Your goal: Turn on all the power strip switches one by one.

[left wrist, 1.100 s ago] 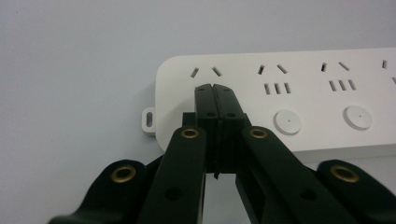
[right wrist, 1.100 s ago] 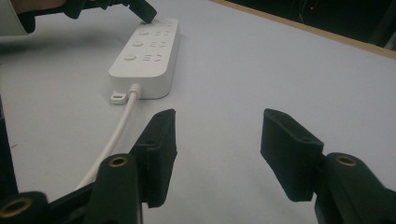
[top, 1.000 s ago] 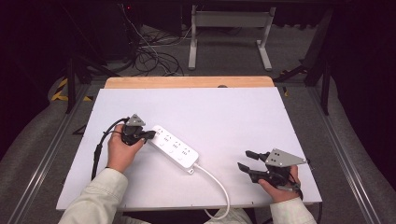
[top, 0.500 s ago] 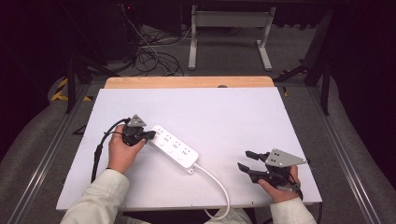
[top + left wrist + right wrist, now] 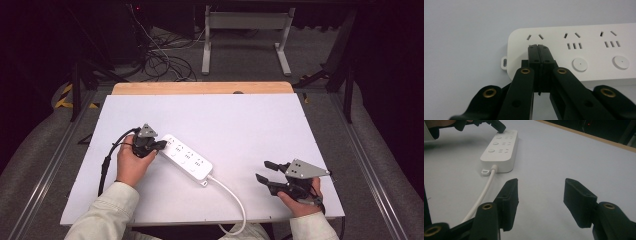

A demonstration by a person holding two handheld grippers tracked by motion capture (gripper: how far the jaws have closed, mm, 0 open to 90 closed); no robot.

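- The left gripper (image 5: pixel 539 47) is covering the first button and lower slots of the power strip (image 5: pixel 584 53), whose far end is running off the right edge.
- The white cord (image 5: pixel 231 200) is dropping past the table (image 5: pixel 250 120) edge.

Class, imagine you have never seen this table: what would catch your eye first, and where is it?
First, the long white plastic power strip lying aslant left of centre on the white tabletop, its white cable trailing off the near edge. The black left gripper, jaws pressed together, has its tips on the strip's end where a switch button would sit. The black right gripper rests open near the table's right corner, holding nothing.
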